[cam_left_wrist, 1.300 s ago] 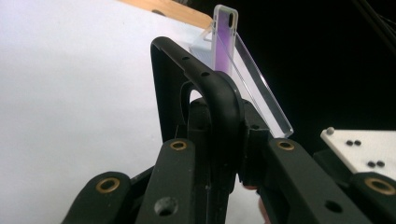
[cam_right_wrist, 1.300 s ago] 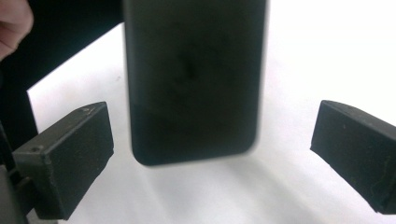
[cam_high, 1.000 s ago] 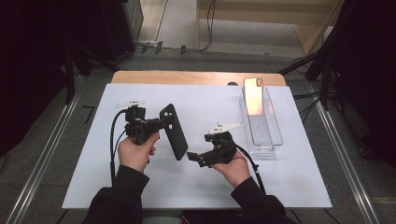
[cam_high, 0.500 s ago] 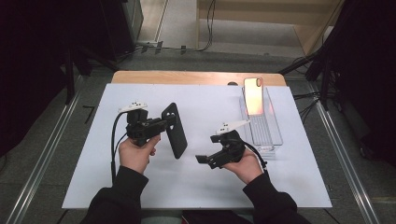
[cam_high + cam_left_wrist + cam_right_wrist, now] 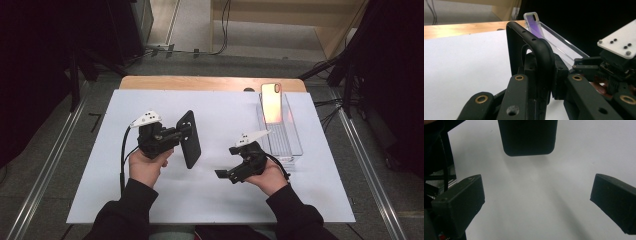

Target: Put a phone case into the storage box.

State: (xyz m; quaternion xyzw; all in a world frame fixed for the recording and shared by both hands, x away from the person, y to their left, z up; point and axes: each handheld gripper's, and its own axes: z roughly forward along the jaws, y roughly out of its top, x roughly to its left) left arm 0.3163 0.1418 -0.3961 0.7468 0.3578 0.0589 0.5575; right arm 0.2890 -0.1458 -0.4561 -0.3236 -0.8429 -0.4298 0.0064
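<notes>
While I watch from above, my table [image 5: 320,200] shows as a white sheet over a wooden top, whose bare strip [image 5: 210,83] runs along the far edge at twelve o'clock. Grey floor surrounds it, with metal rails [image 5: 47,165] down both sides, cables [image 5: 220,30] trailing at twelve o'clock, and dark curtains at nine and three.

My left tool [image 5: 170,136] sits at about nine o'clock from the table's middle, its jaws clamped on the edges of a black phone case [image 5: 190,140], which is held off the sheet, tilted on edge; in the left tool's own view the case [image 5: 534,52] stands between the jaws.

My right tool [image 5: 232,172] hovers at about five o'clock, jaws spread wide with nothing between them, pointed toward the case [image 5: 527,137].

At two o'clock lies a clear tray [image 5: 287,145], and a phone [image 5: 272,102] leans in its far end.
</notes>
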